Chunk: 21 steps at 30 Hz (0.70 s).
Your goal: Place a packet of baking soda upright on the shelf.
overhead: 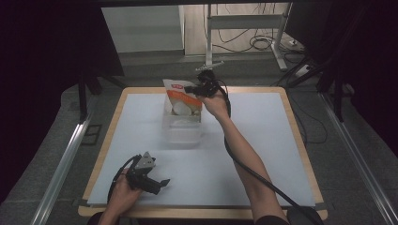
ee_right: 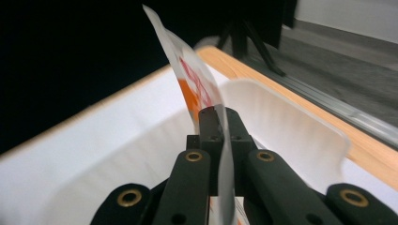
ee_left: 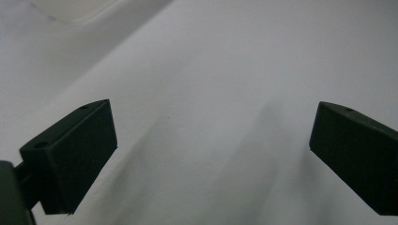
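Right hand-held gripper (ee_right: 219,126) clamps the top edge of a thin orange-and-white pouch (overhead: 180,99) standing in the clear tub (overhead: 183,133) at far centre of the surface (overhead: 263,140); light, floppy, slick film, best pinched along that flat seam.

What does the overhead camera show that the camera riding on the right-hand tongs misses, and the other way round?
The high view alone takes in the whole white-topped table, both forearms, and the left tongs resting open near the front edge. The right gripper view alone shows, close up, the right tongs shut on the thin edge of the orange-and-white printed pouch. Both show that pouch held at the clear plastic tub and the table's wooden rim.
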{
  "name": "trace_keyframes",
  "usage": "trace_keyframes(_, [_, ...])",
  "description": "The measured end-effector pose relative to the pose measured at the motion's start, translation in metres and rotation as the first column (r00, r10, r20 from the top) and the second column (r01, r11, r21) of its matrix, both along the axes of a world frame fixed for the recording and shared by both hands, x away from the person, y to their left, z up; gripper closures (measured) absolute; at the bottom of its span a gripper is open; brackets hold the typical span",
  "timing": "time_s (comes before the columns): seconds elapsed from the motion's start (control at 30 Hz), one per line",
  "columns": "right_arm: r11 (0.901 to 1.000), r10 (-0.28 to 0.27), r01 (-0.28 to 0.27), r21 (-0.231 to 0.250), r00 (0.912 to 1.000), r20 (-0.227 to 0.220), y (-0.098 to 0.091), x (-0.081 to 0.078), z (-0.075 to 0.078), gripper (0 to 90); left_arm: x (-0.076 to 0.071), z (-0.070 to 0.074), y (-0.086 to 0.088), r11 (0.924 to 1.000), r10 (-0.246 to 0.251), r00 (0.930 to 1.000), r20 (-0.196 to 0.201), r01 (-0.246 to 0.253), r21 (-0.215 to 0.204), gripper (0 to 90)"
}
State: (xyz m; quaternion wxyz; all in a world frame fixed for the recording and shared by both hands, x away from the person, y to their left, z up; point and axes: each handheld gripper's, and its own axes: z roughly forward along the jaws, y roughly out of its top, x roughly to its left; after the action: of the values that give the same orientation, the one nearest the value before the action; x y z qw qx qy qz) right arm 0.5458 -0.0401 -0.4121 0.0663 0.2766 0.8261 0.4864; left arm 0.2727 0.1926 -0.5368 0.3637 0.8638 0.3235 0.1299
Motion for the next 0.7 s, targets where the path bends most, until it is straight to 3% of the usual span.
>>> trace_keyframes(0.27, [0.9936, 0.003, 0.001, -0.113, 0.9992, 0.040, 0.002, -0.006, 0.004, 83.2, 0.000, 0.000, 0.000, 1.0000, 0.001, 1.0000, 0.001, -0.001, 0.003, 1.3])
trace_keyframes(0.47, [0.9920, -0.014, 0.022, -0.124, 0.9977, 0.066, -0.003, -0.009, 0.014, 48.5, 0.000, 0.000, 0.000, 1.0000, 0.000, 1.0000, -0.001, 0.000, 0.004, 1.3])
trace_keyframes(0.6, [0.9907, -0.032, 0.044, -0.129, 0.9954, 0.090, -0.006, -0.011, 0.016, 32.8, 0.000, 0.000, 0.001, 1.0000, 0.000, 1.0000, 0.000, 0.000, 0.001, 1.3])
trace_keyframes(0.7, [0.9899, -0.043, 0.056, -0.130, 0.9937, 0.103, -0.010, -0.013, 0.018, 25.8, 0.001, 0.001, 0.002, 0.9999, -0.001, 1.0000, -0.008, 0.001, -0.015, 1.6])
